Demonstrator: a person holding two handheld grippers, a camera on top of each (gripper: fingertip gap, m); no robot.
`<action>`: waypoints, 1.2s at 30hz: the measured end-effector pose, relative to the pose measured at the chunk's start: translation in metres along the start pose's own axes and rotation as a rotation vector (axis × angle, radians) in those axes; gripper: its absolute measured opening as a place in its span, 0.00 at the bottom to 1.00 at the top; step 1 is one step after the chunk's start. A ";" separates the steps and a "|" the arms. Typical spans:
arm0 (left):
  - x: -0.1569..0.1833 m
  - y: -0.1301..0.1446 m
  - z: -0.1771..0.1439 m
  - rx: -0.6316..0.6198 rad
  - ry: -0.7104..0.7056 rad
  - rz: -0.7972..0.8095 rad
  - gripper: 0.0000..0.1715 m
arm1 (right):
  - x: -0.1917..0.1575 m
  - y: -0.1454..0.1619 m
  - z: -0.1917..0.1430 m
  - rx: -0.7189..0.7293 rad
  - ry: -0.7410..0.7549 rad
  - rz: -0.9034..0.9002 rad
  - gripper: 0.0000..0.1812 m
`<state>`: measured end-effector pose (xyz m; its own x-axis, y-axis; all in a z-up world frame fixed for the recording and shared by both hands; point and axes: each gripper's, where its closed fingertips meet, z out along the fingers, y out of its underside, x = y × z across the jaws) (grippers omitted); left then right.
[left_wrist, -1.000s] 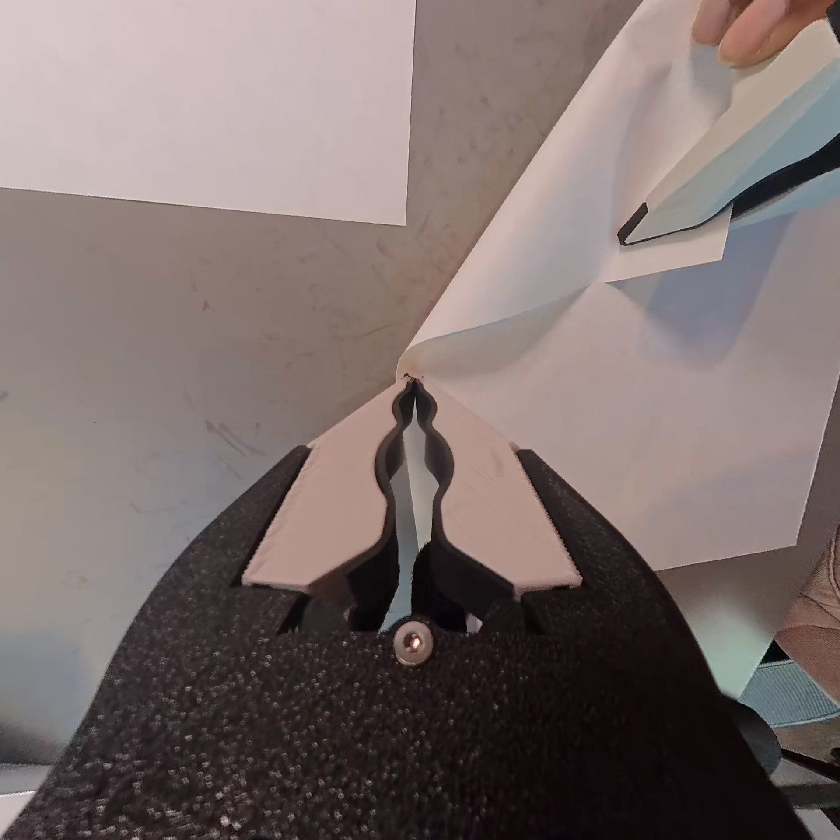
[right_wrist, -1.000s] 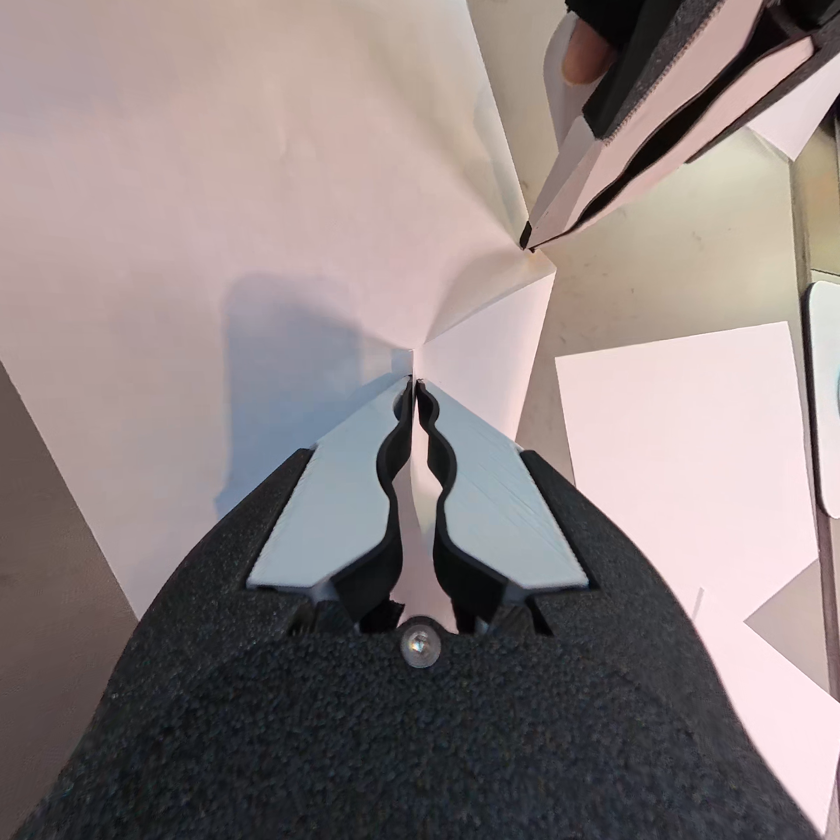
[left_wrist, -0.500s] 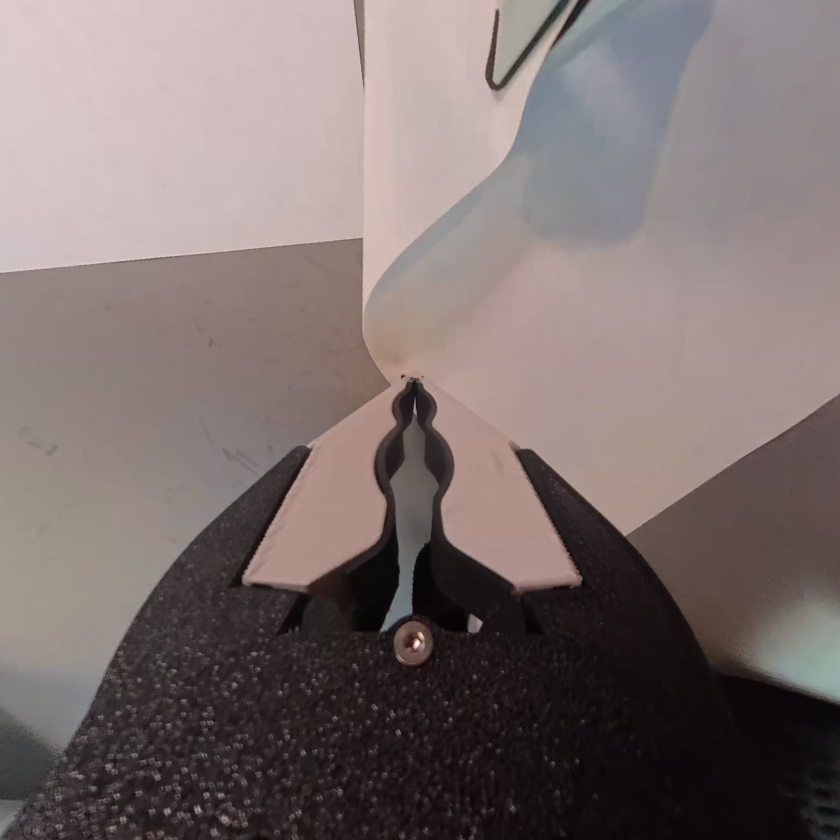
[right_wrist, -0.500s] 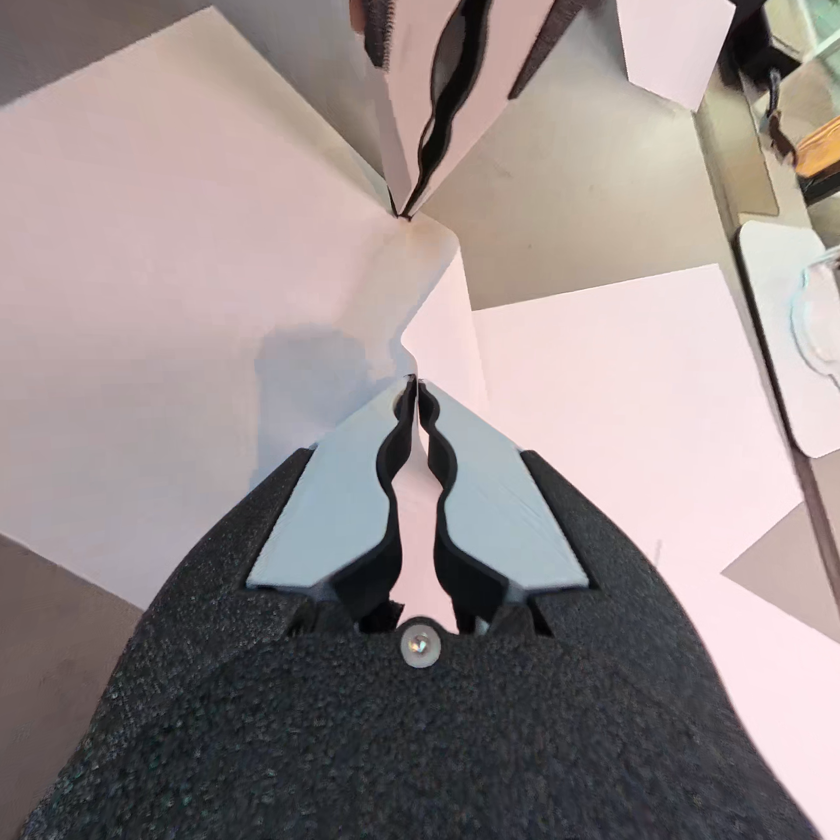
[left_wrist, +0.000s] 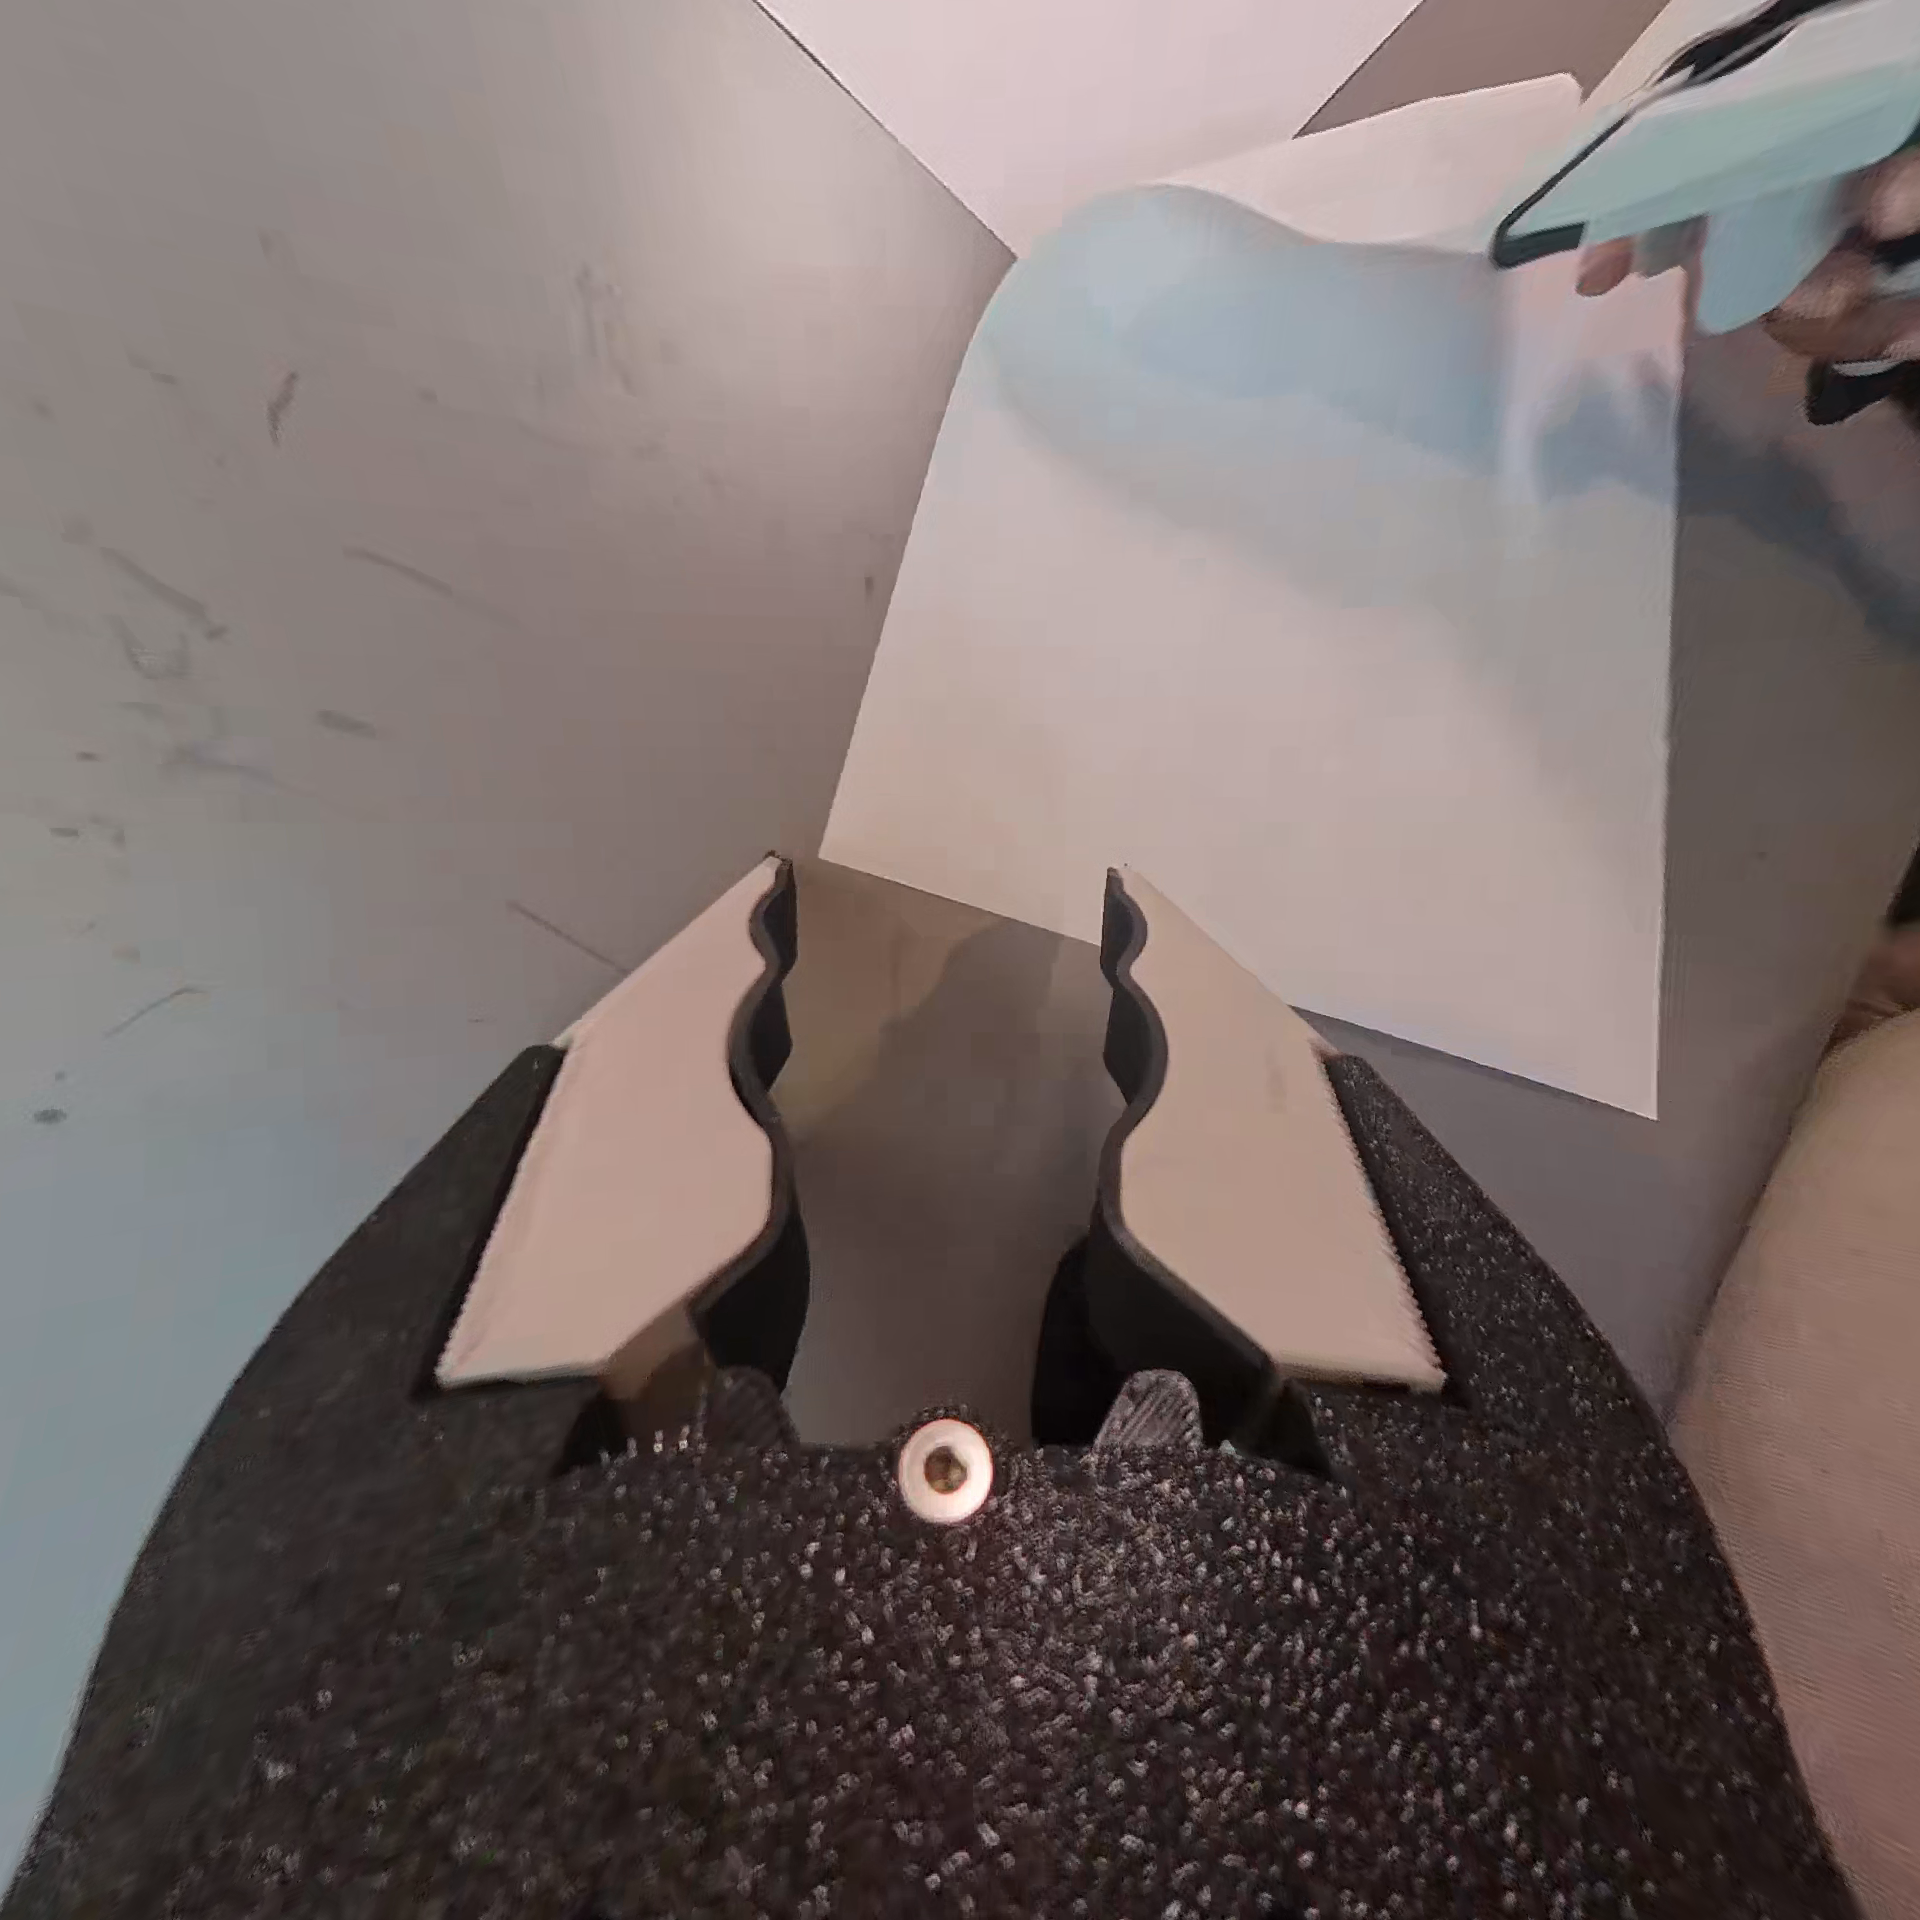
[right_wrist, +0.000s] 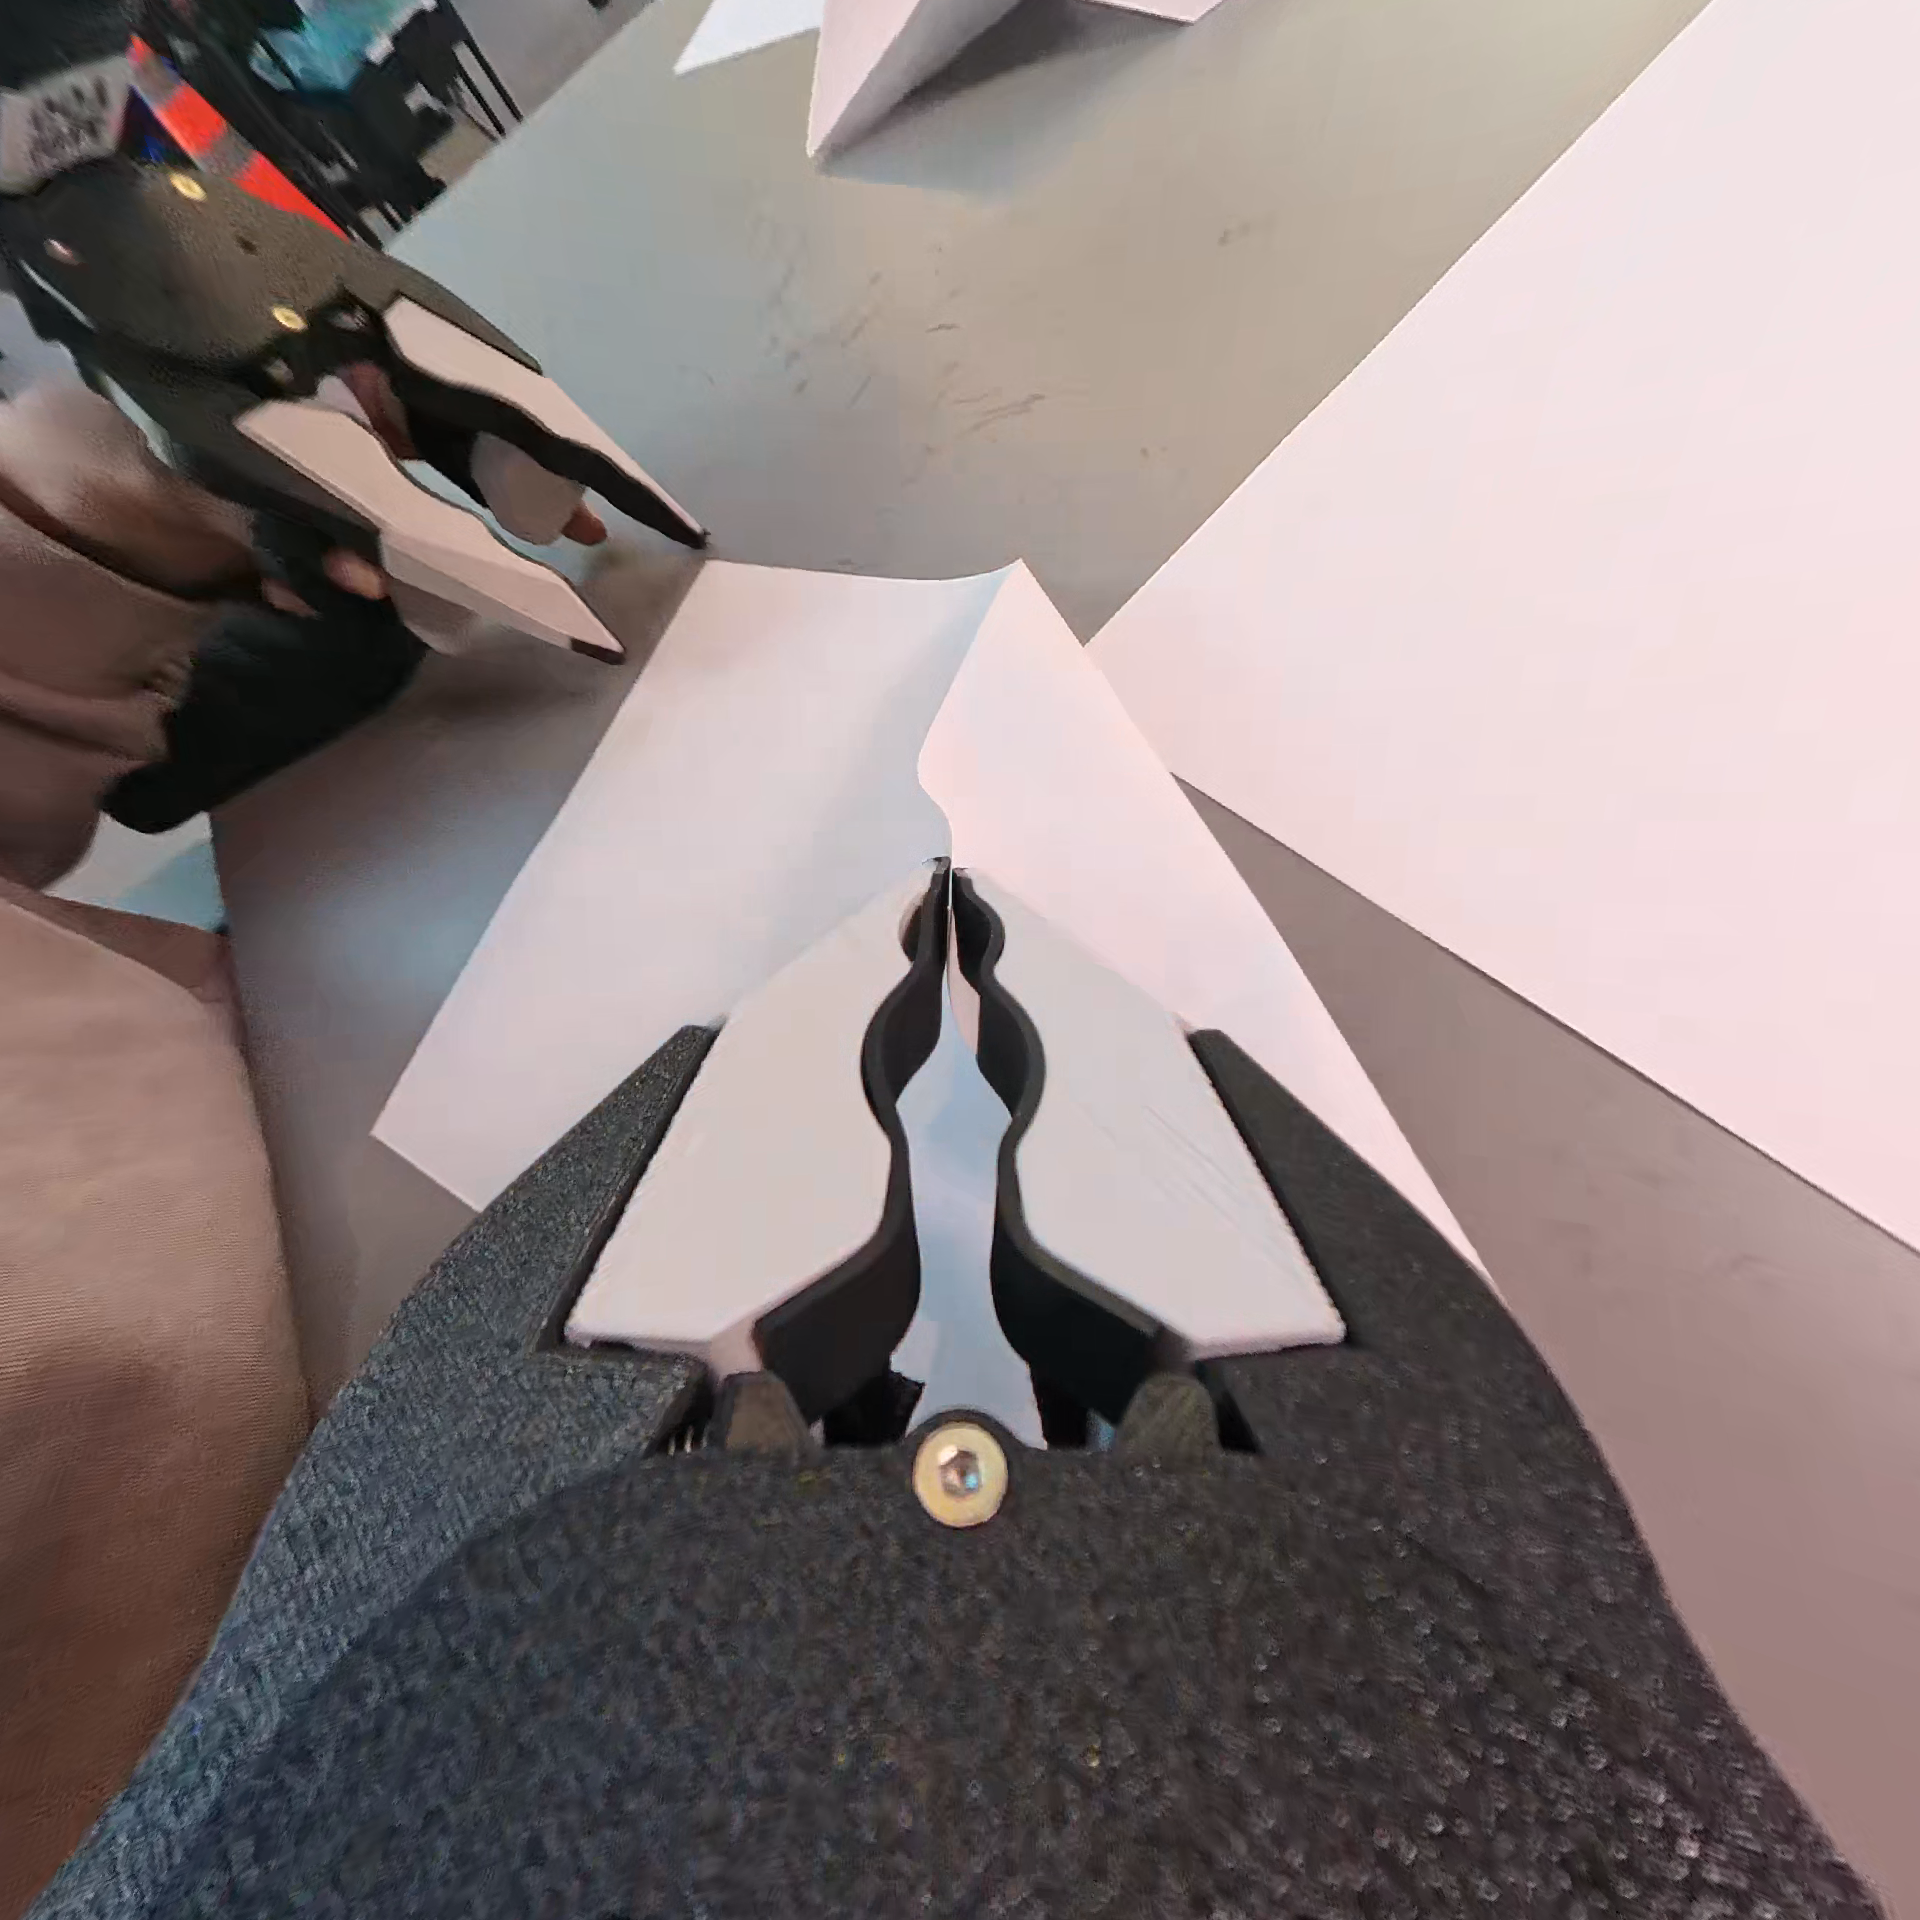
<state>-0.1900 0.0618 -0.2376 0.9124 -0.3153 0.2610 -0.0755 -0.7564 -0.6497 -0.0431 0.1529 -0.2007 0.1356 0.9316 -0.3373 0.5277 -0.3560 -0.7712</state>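
Scuffed grey tabletop (left_wrist: 364, 571) carries several white sheets. On it, the left gripper (left_wrist: 945, 883) hovers with its jaws wide apart and empty, just beside the near edge of a thin white rectangular sheet of paper (left_wrist: 1299, 675). The right gripper (right_wrist: 948, 873) has its jaws pressed together on that sheet's raised, curling corner. A larger white sheet (right_wrist: 1558, 571) lies flat to the right, and a folded white paper (right_wrist: 935, 62) sits farther back.
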 end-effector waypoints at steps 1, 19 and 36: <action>-0.003 -0.001 0.002 0.003 -0.053 0.022 0.33 | -0.003 -0.002 -0.004 0.014 -0.021 0.023 0.00; 0.019 0.008 0.002 -0.037 0.014 0.036 0.23 | -0.023 0.020 -0.043 0.075 -0.168 0.177 0.00; 0.016 -0.013 -0.003 0.028 0.036 0.152 0.00 | -0.030 0.029 -0.055 0.094 -0.200 0.200 0.00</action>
<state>-0.1755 0.0643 -0.2226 0.8761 -0.4459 0.1833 -0.2002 -0.6824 -0.7031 0.0138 0.1191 -0.1831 0.0565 0.8128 -0.5798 0.4259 -0.5448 -0.7223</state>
